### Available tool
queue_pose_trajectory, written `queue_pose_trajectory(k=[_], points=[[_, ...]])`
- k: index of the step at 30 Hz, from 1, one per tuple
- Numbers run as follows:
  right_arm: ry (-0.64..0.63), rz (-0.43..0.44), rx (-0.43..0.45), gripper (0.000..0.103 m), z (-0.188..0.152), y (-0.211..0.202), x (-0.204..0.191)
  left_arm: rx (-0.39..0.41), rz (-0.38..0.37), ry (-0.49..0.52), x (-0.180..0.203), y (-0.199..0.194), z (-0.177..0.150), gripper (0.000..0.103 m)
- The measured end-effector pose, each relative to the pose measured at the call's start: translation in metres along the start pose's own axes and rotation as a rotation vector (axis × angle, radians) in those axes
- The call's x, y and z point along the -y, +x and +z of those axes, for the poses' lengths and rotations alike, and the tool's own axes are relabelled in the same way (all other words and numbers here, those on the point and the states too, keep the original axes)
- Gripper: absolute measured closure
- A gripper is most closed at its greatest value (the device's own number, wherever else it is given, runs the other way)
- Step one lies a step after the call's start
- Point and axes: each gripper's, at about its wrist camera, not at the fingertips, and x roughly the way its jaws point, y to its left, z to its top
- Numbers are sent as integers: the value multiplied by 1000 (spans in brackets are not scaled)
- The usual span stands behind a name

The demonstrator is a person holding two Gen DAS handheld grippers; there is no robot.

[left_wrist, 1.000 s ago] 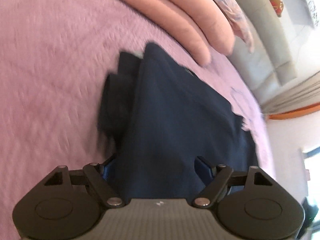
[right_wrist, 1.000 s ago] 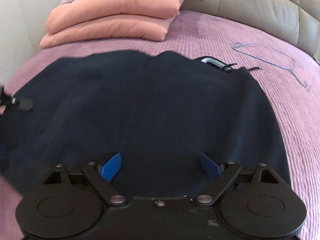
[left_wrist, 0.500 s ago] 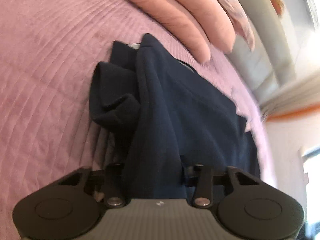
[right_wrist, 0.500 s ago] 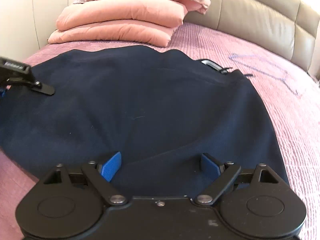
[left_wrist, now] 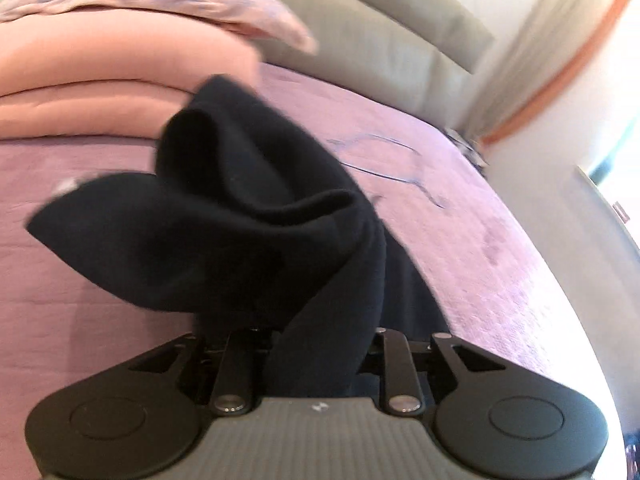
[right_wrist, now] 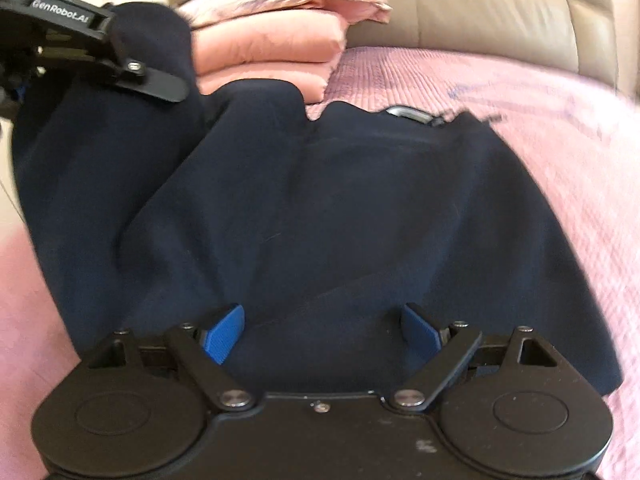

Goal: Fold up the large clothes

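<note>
A large dark navy garment (right_wrist: 340, 208) lies spread on the pink bedspread (right_wrist: 580, 168). My left gripper (left_wrist: 316, 344) is shut on a bunched edge of the garment (left_wrist: 240, 216) and holds it lifted above the bed; its fingertips are hidden by the cloth. The left gripper also shows in the right wrist view (right_wrist: 92, 48) at the upper left, with cloth hanging from it. My right gripper (right_wrist: 322, 330) is open, its blue pads (right_wrist: 222, 332) low over the near hem of the garment, with nothing between them.
A stack of folded pink quilts and a pillow (right_wrist: 276, 40) sits at the head of the bed by the beige padded headboard (right_wrist: 480, 8). A thin blue wire hanger (left_wrist: 392, 164) lies on the bedspread to the right. Curtains and a wall (left_wrist: 560, 60) stand beyond the bed's right edge.
My left gripper closed on the garment's edge, then lifted it up and swung it over toward the right. My right gripper stayed open at the near hem.
</note>
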Motion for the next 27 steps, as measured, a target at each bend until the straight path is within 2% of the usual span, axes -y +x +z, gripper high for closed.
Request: queue_pose_trajectory(k=[5, 8, 11, 12, 14, 16, 17, 21, 24, 27], points=[[107, 97, -6, 1, 2, -4, 32, -30, -67, -8, 32, 43, -1, 77], [181, 108, -24, 2, 10, -12, 56, -42, -41, 87, 53, 56, -11, 75], [354, 87, 16, 2, 20, -29, 105, -43, -25, 141, 63, 61, -20, 74], [422, 118, 36, 2, 24, -32, 125, -44, -21, 147, 65, 62, -22, 73], [568, 246, 67, 2, 32, -31, 161, -42, -7, 165, 70, 68, -24, 72], [635, 373, 83, 1, 43, -26, 183, -43, 6, 196, 81, 73, -26, 71], [617, 409, 76, 1, 49, -23, 186, -46, 11, 219, 86, 76, -25, 71], [415, 489, 30, 2, 77, -10, 169, -75, 15, 300, 109, 87, -31, 69], [330, 543, 26, 2, 87, -1, 152, -100, 12, 322, 117, 97, -31, 68], [264, 536, 10, 2, 92, 5, 136, -106, 34, 360, 124, 104, -32, 68]])
